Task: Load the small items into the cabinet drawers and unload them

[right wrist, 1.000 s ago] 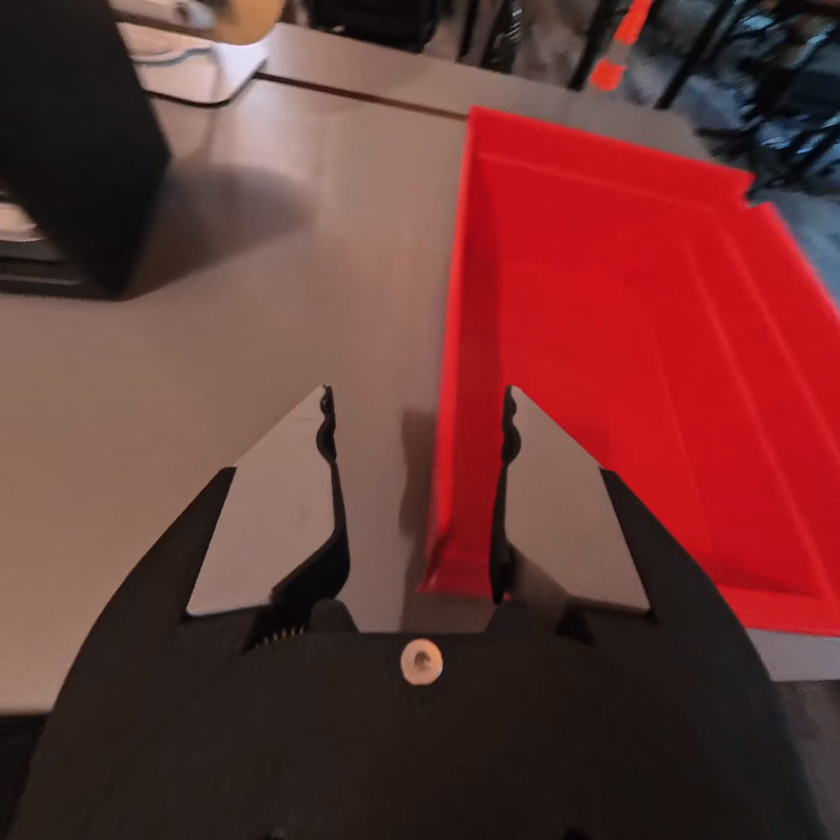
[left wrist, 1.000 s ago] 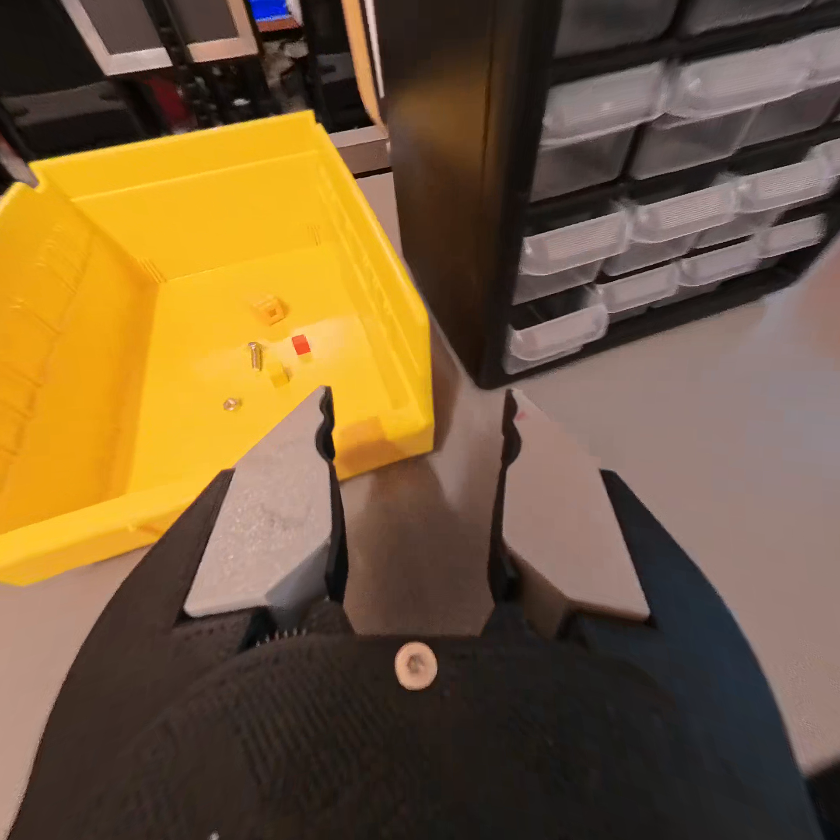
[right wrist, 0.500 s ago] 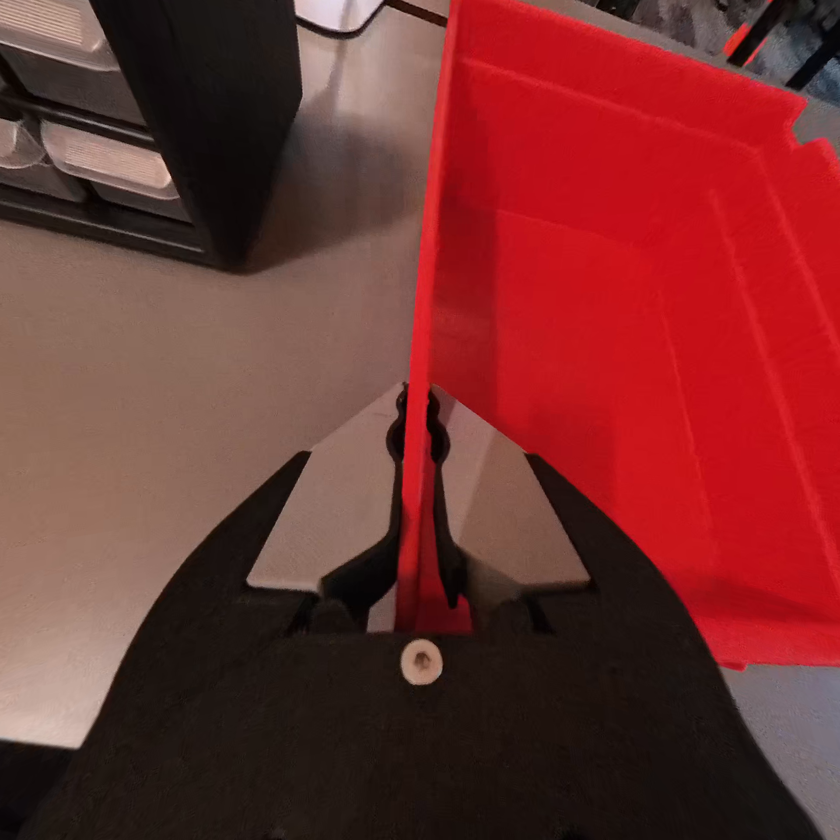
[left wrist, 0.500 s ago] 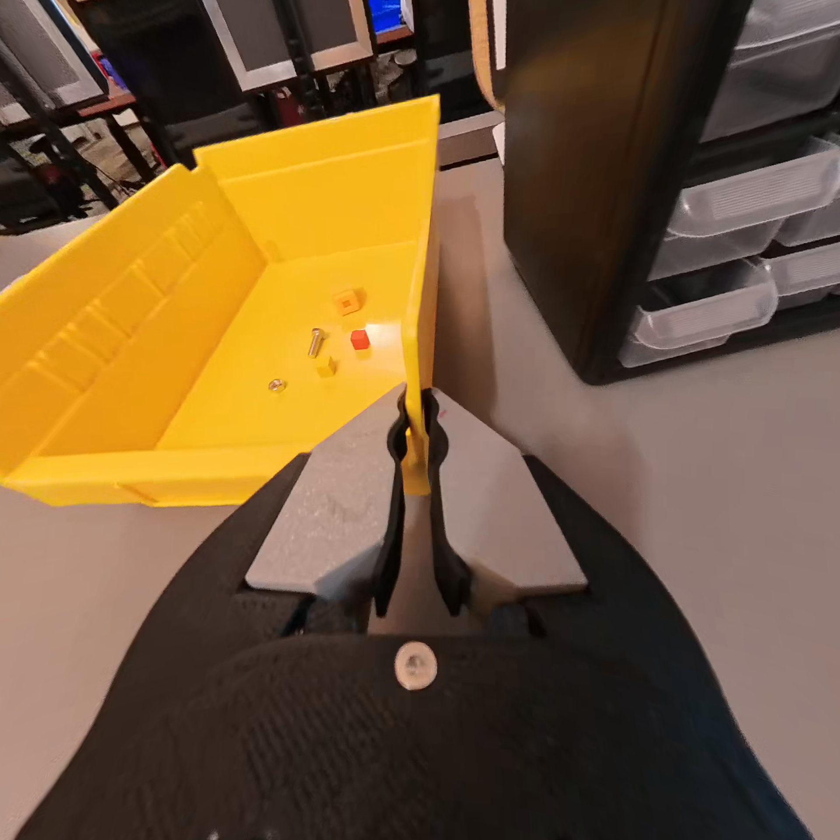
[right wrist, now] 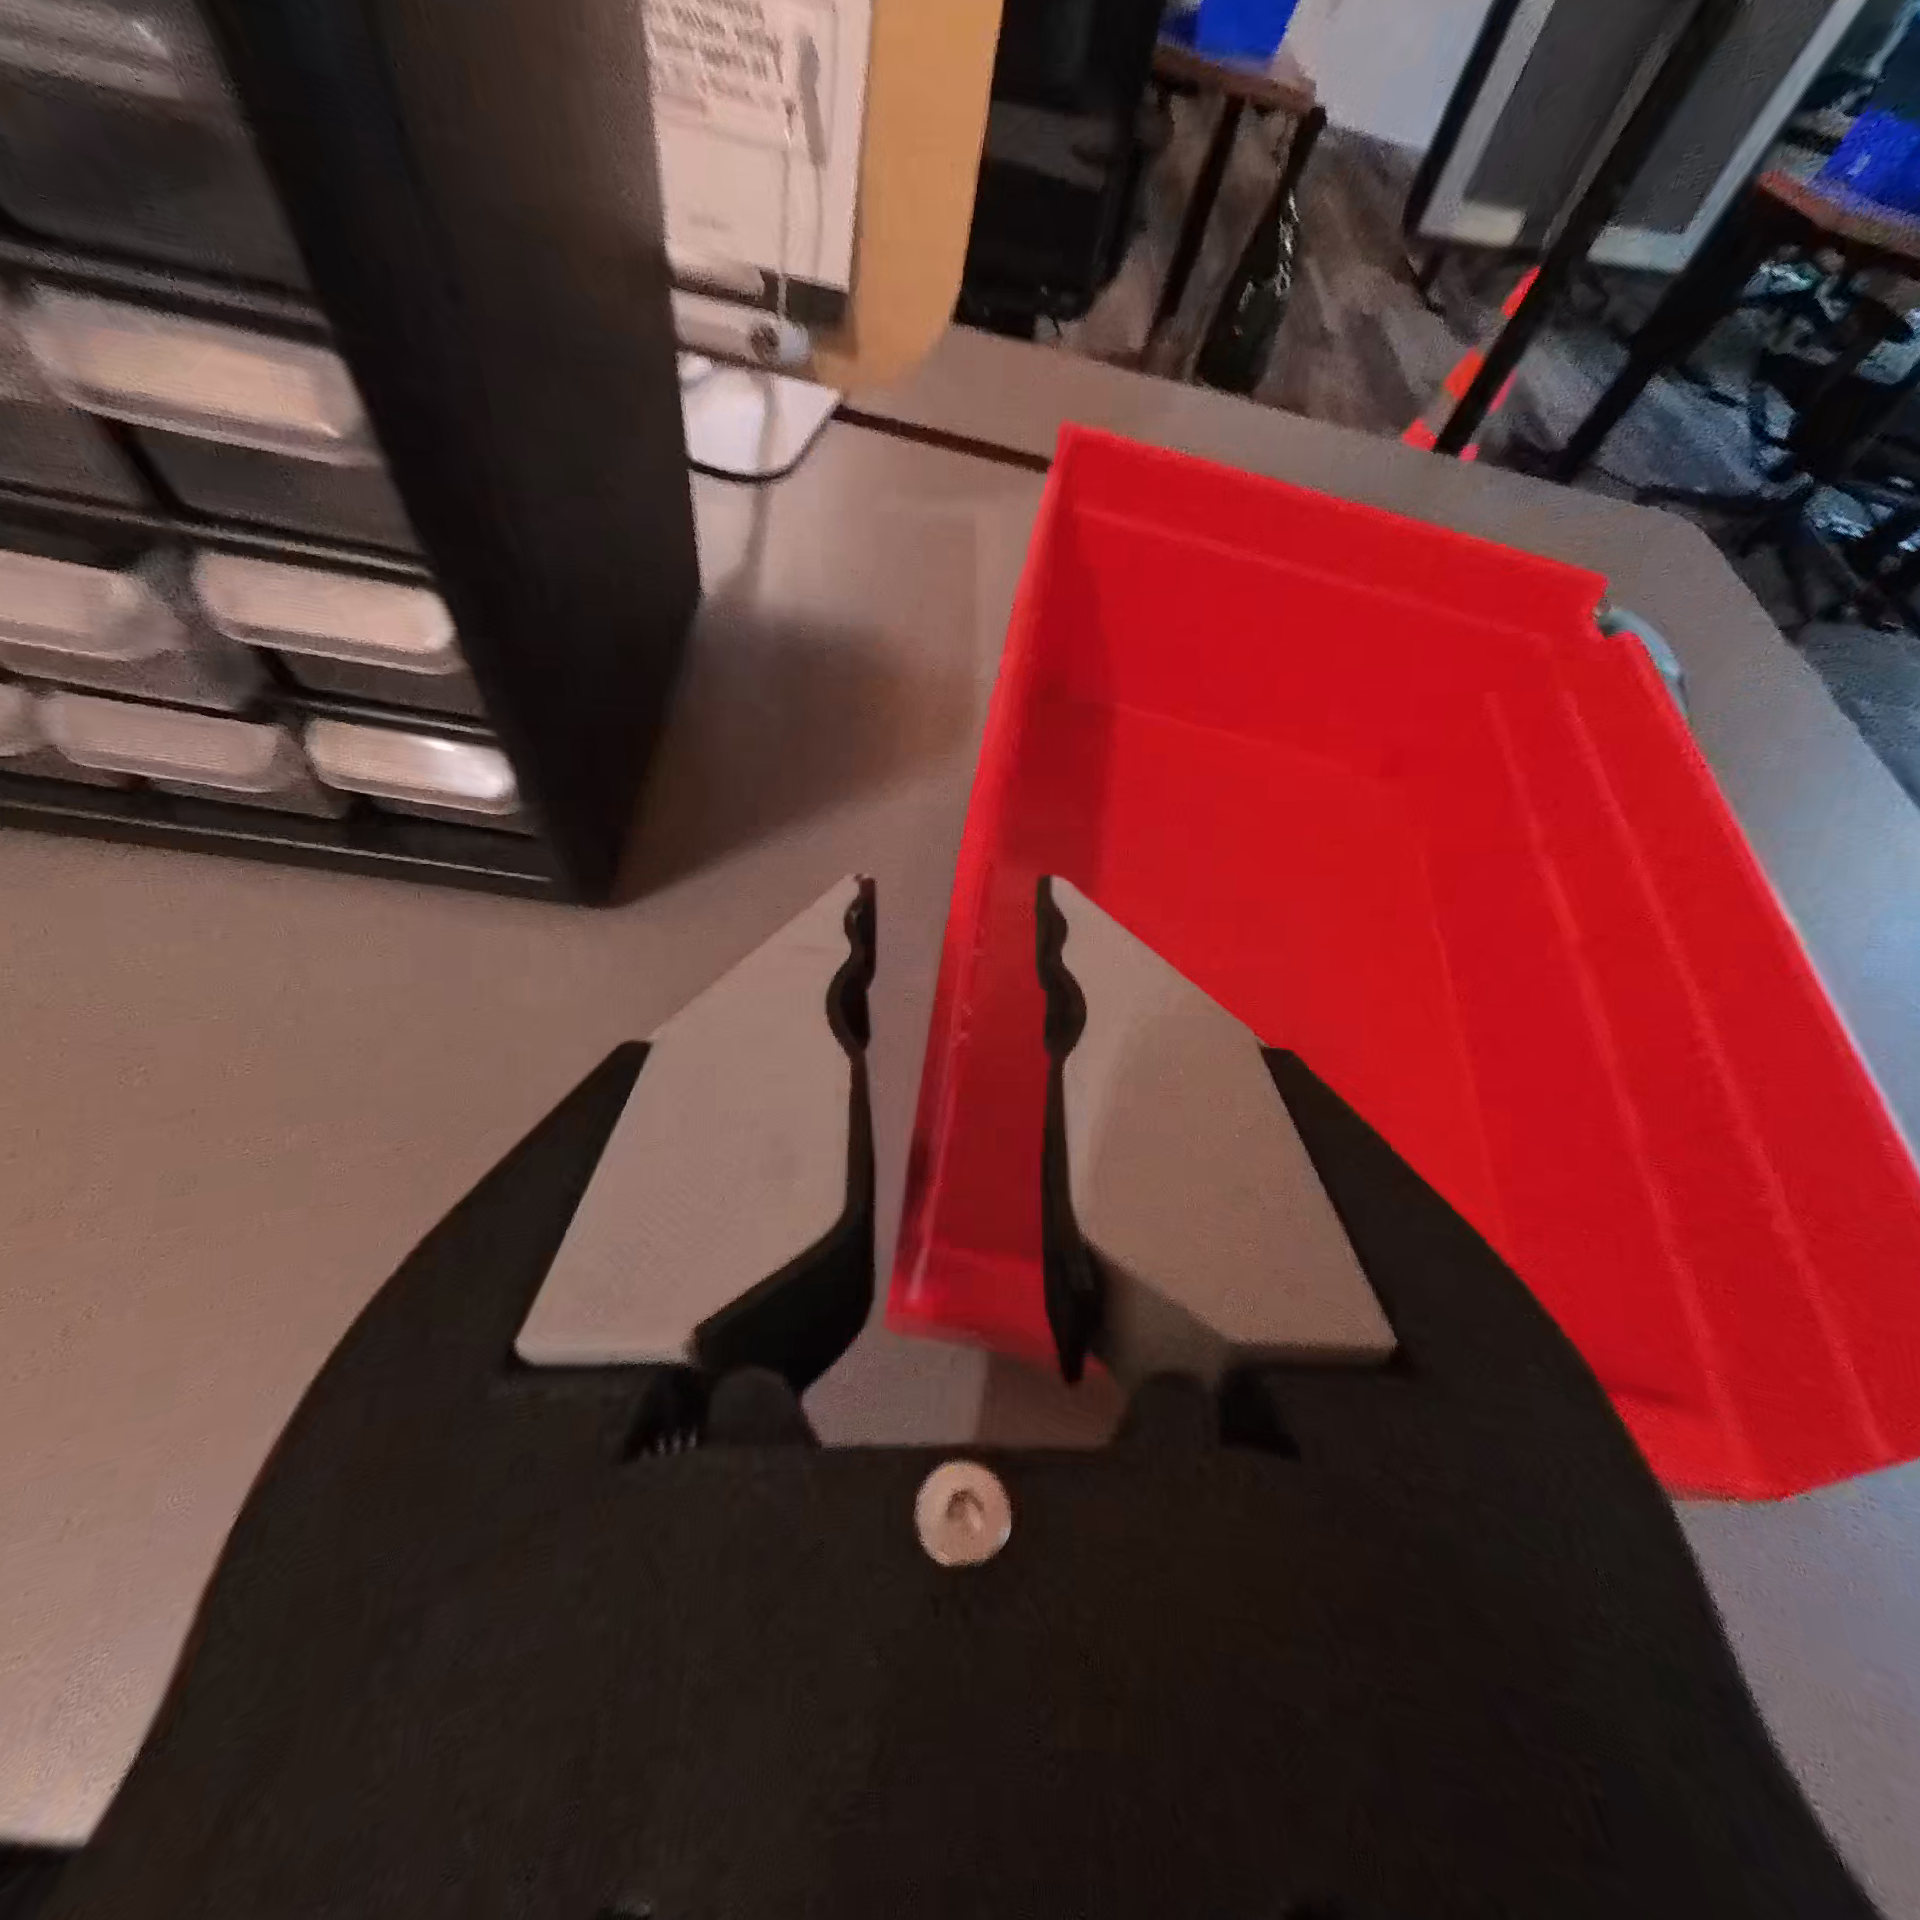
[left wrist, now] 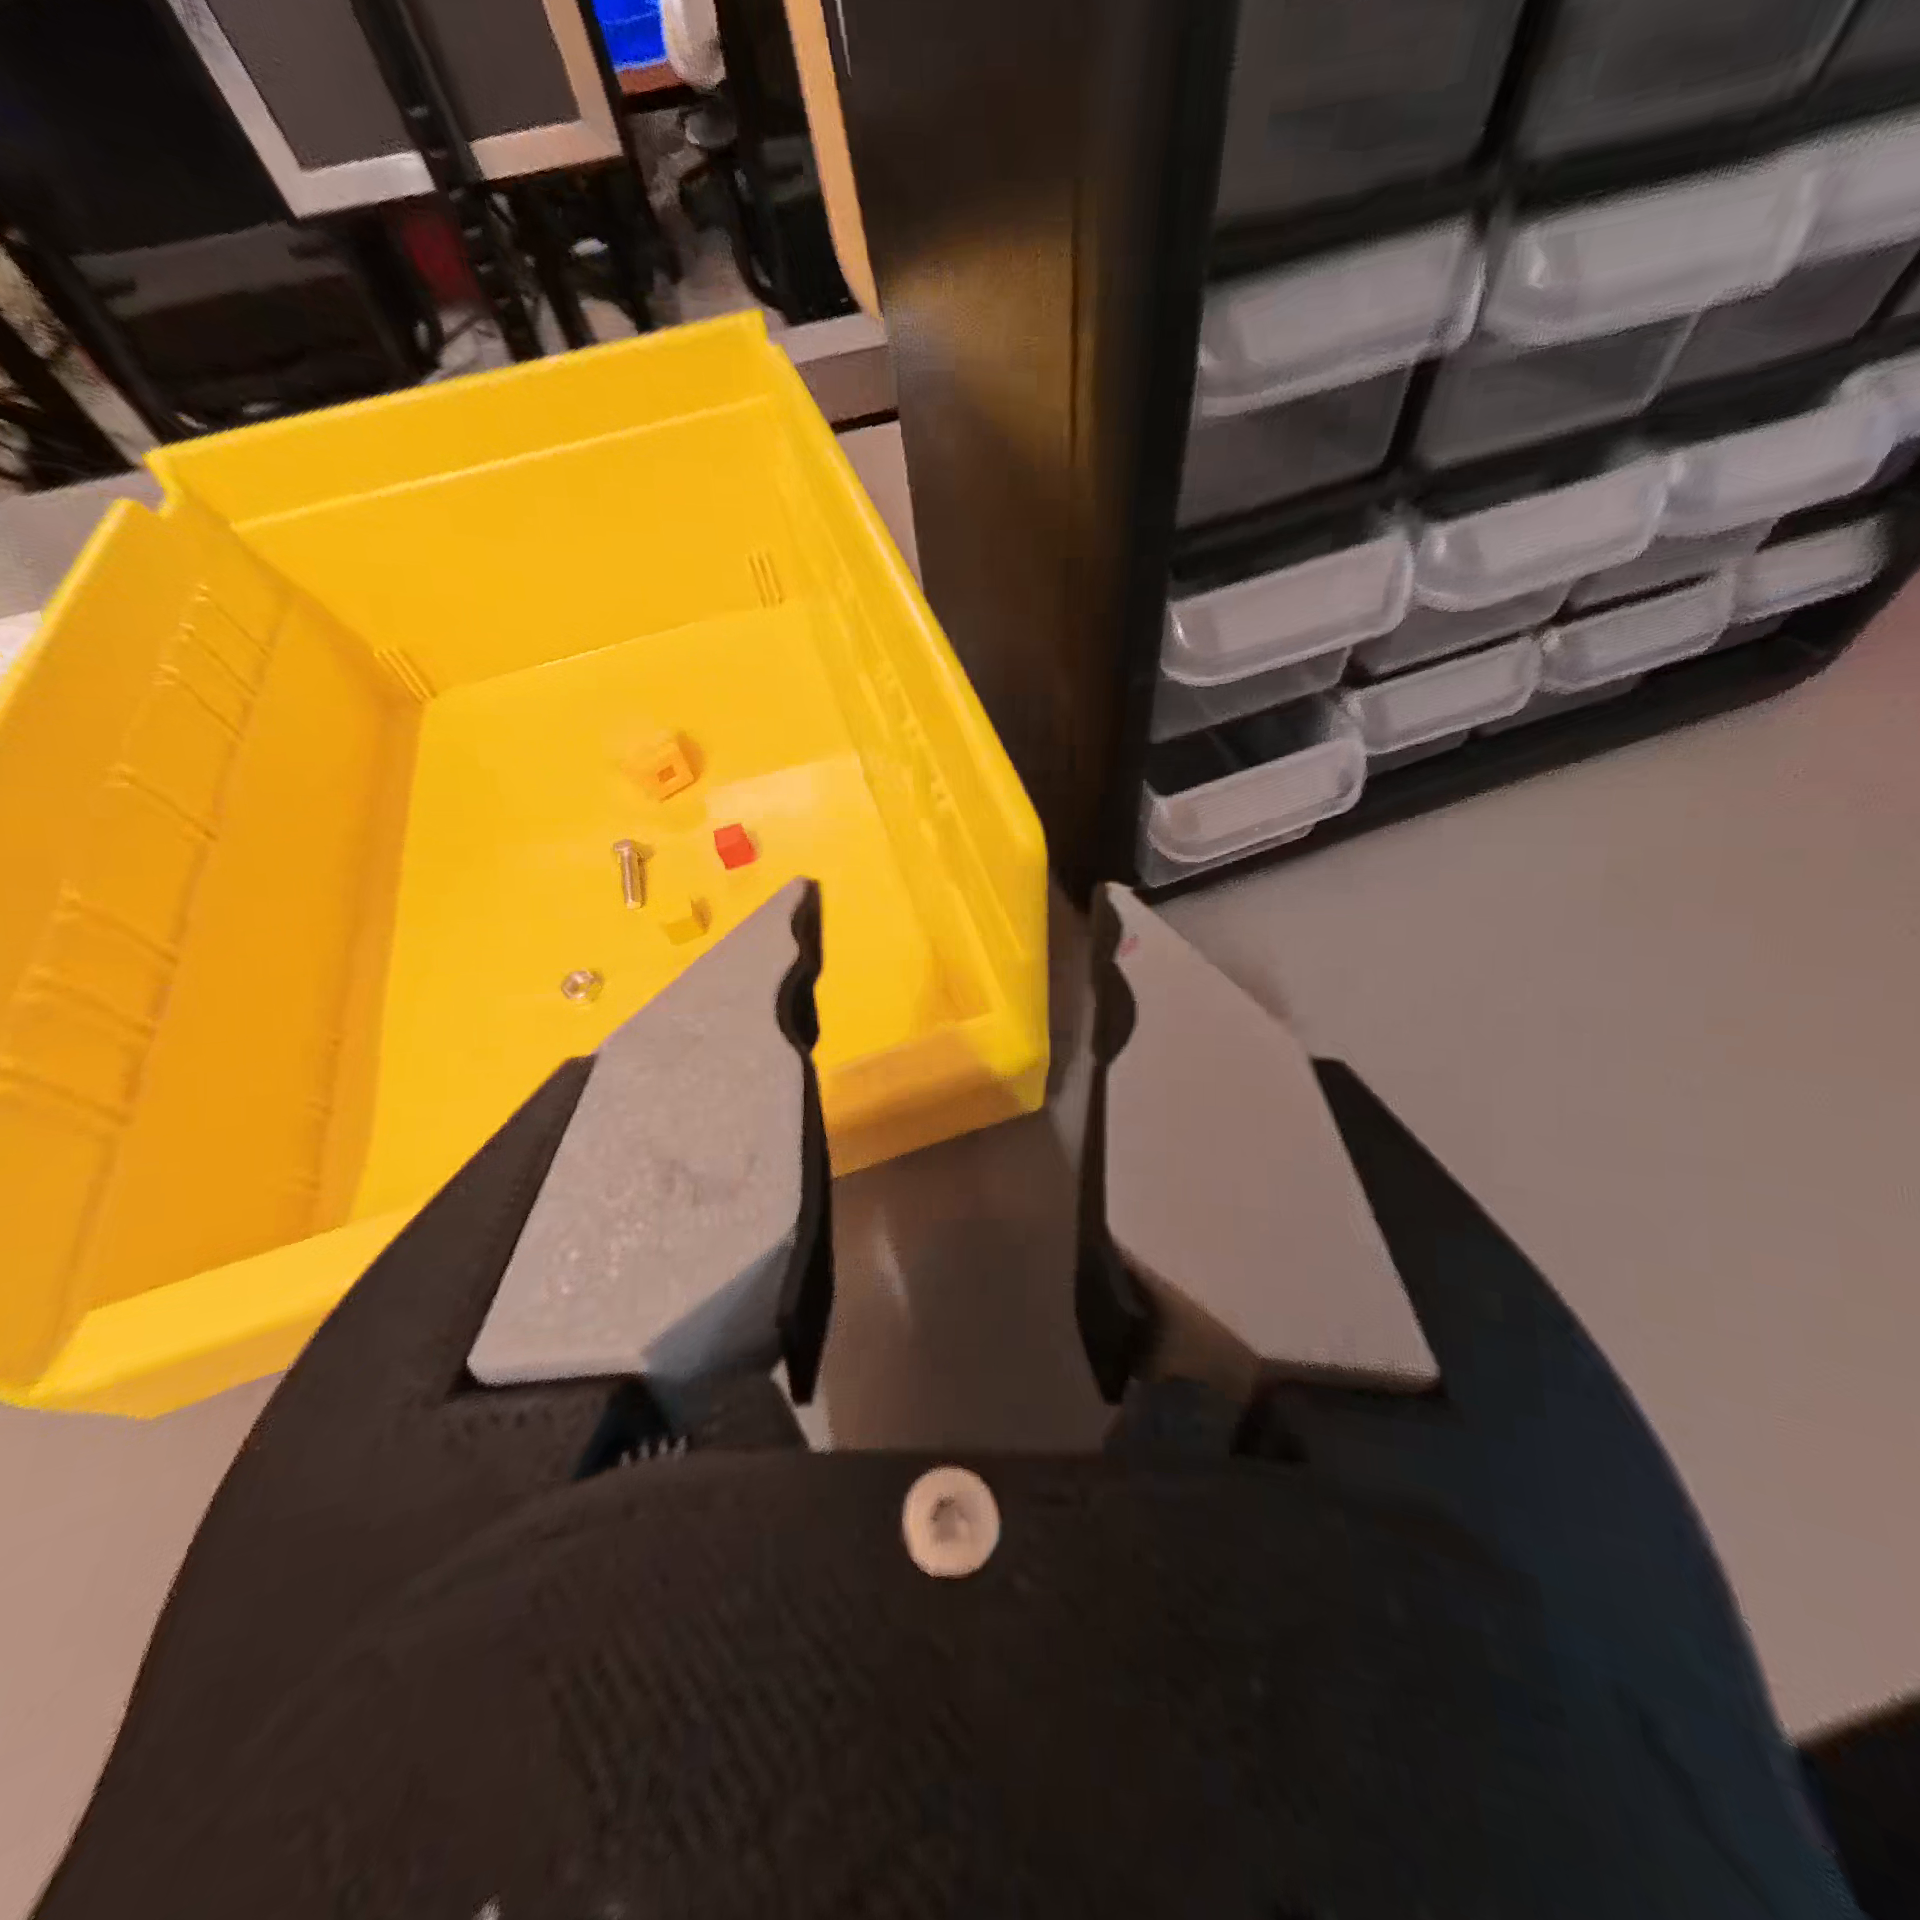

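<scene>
Hidden or unclear: we see only part of the black cabinet [left wrist: 997, 436], its top cut off in both views, and the contents of its clear drawers [left wrist: 1252, 795] cannot be made out through the blur; the far background is a dark jumble of frames and legs. The yellow bin [left wrist: 260, 935] runs off the left edge, and its near wall is partly covered by our left gripper [left wrist: 956, 914]. The red bin [right wrist: 1455, 935] is partly covered by our right gripper [right wrist: 951, 894]. Small items, all on the yellow bin's floor, ahead and left of the left gripper's tips: an orange block with a square hole [left wrist: 662, 764], a red cube [left wrist: 734, 845], a metal bolt [left wrist: 628, 871], a yellow cube [left wrist: 686, 920] and a metal nut [left wrist: 582, 985]. Left gripper: jaws moderately apart, nothing between the pads, the bin's right front corner lying below the gap. Right gripper: jaws narrowly apart, astride the red bin's left wall; the left pad stands clear of it, and we cannot tell about the right one. The cabinet stands ahead to the right of the left gripper, ahead to the left of the right one.
</scene>
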{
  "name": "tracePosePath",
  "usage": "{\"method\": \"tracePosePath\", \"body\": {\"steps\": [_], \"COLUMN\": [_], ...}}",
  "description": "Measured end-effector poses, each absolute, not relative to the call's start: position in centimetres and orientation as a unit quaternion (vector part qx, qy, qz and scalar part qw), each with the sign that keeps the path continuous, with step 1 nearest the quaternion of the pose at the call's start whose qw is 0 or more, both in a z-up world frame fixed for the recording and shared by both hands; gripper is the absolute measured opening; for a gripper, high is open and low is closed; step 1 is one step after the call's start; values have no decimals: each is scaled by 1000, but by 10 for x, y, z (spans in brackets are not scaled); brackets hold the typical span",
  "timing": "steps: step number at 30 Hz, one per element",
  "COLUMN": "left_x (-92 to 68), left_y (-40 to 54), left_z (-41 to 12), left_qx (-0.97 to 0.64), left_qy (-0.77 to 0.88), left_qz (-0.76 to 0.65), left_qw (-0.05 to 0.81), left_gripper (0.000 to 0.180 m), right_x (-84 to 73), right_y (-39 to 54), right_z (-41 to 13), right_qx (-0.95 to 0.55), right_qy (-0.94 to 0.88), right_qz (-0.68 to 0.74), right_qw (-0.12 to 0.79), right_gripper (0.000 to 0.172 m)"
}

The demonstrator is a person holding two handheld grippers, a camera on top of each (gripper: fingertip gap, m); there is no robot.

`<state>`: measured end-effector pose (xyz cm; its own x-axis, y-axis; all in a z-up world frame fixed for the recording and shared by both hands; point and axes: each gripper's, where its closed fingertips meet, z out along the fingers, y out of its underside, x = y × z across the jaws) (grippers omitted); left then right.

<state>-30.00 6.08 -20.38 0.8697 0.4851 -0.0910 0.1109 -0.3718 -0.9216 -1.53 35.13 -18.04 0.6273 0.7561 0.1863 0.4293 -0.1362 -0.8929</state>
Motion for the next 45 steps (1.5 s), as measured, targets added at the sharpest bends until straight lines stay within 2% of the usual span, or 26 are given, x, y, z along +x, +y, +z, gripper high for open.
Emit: {"method": "tracePosePath", "body": {"steps": [3,4,6,8,15,18,20,23,24,28,31,35,38,40,45], "left_x": [-292,-289,-287,-282,-303,-306,-312,-324,-327,-340,-343,-330,-321,-314,-297], "left_y": [53,50,42,35,-7,-6,-3,3,5,13,23,30,29,27,17], "left_z": [-181,-177,-171,-169,-168,-165,-167,-160,-159,-161,-156,-142,-119,-103,-82], "left_qx": [-804,-804,-802,-802,-792,-786,-783,-760,-753,-756,-754,-744,-727,-711,-697], "left_qy": [-176,-169,-159,-141,-128,-138,-145,-149,-150,-150,-144,-125,-119,-129,-143], "left_qz": [136,136,145,144,252,235,239,265,269,296,294,282,283,257,205], "left_qw": [552,554,558,562,541,555,557,575,581,564,569,592,614,642,673], "left_gripper": [66,68,69,68,63,63,63,51,51,55,52,51,49,48,61], "right_x": [-25,-30,-39,-50,-87,-91,-85,-73,-71,-68,-73,-71,-65,-61,-47], "right_y": [304,289,270,263,270,271,270,284,287,285,289,278,271,258,230], "right_z": [-150,-147,-152,-160,-175,-194,-198,-174,-164,-133,-124,-119,-125,-122,-108], "right_qx": [-688,-674,-668,-664,-637,-645,-647,-625,-617,-567,-558,-549,-578,-582,-587], "right_qy": [-423,-434,-455,-472,-496,-507,-513,-486,-475,-460,-462,-477,-491,-508,-533], "right_qz": [277,308,326,321,319,334,337,360,378,444,461,464,434,437,429], "right_qw": [521,512,491,483,497,465,453,493,501,519,513,506,486,460,434], "right_gripper": [37,40,62,68,64,74,74,61,65,55,65,61,75,76,77]}}
